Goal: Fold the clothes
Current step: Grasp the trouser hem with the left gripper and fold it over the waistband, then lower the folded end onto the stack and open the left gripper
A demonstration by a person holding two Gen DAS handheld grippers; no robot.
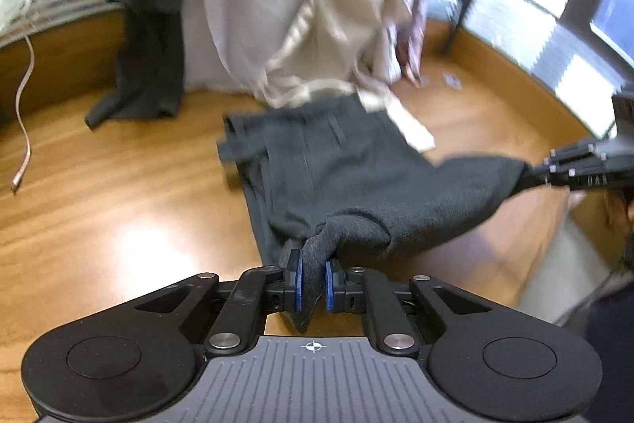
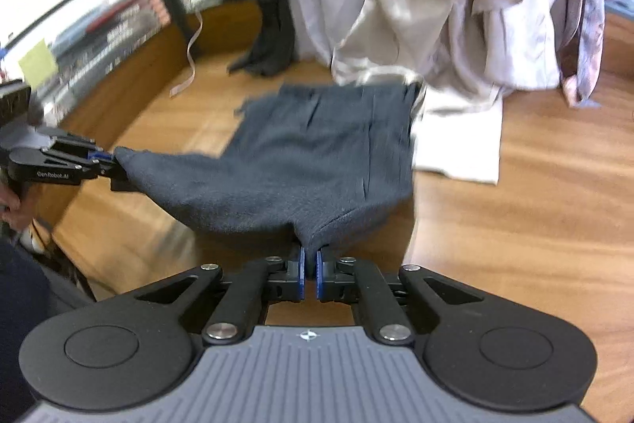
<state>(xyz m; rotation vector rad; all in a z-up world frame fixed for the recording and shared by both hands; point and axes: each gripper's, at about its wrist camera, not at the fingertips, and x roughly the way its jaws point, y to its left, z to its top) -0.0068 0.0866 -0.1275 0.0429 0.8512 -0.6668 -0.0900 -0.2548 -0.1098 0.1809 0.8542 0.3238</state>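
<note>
While each gripper, left gripper (image 1: 313,278) and right gripper (image 2: 311,274), pinches it, one dark garment (image 2: 317,161) hangs.

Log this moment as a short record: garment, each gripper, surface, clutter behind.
garment: dark grey cloth, near edge lifted, far part on the table
left gripper: shut on a bunched corner of the cloth
right gripper: shut on the other near corner
surface: wooden table
behind: pile of beige and white clothes; a second dark garment hanging down
</note>
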